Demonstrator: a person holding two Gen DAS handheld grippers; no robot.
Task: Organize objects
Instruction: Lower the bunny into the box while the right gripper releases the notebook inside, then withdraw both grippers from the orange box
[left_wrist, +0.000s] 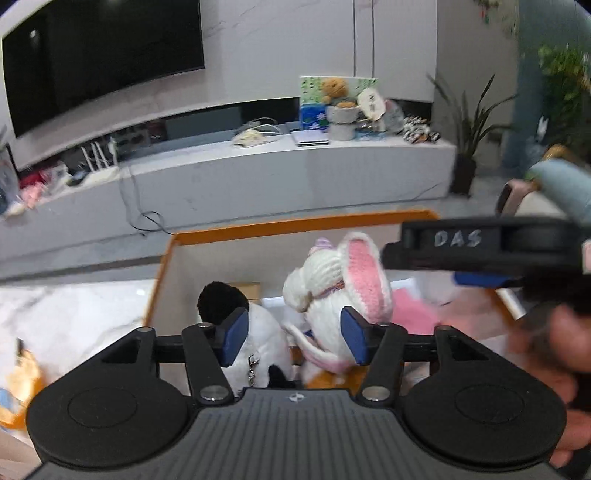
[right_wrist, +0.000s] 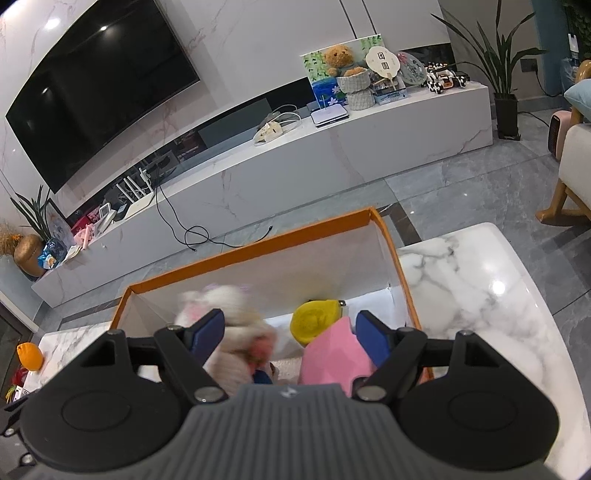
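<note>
- The left gripper (left_wrist: 295, 336) stands narrow. Its pads bracket two soft toys, a crocheted rabbit (left_wrist: 332, 291) with a pink-lined ear and a white plush with a black ear (left_wrist: 258, 332).
- The right-hand pad lies against the rabbit and the left-hand pad against the black-eared plush. The grip appears to be on the rabbit, with the plush pressed in alongside it. How firmly the plush is caught cannot be told.
- The rabbit is sharp in the left wrist view and smeared in the right wrist view (right_wrist: 225, 325). This fits a toy that travels with the left claw and not one lying loose.
- Both toys sit over the orange-rimmed box (left_wrist: 295, 223), which has white walls and rests on the marble table (right_wrist: 461, 277). The box is judged to be the collecting place, which would explain why the toys are carried above its opening.
- The right gripper (right_wrist: 290, 336) stands wide over the same box, with nothing clamped. A pink angular object (right_wrist: 332, 354) lies just beside its right-hand pad, and a yellow object (right_wrist: 314, 321) sits behind that, inside the box.
- The open, downward-tilted stance of the right claw suggests it is waiting clear of the left claw's load.
- A small orange item (right_wrist: 29, 354) is on the table, well apart from the box. It is probably not yet sorted.
</note>
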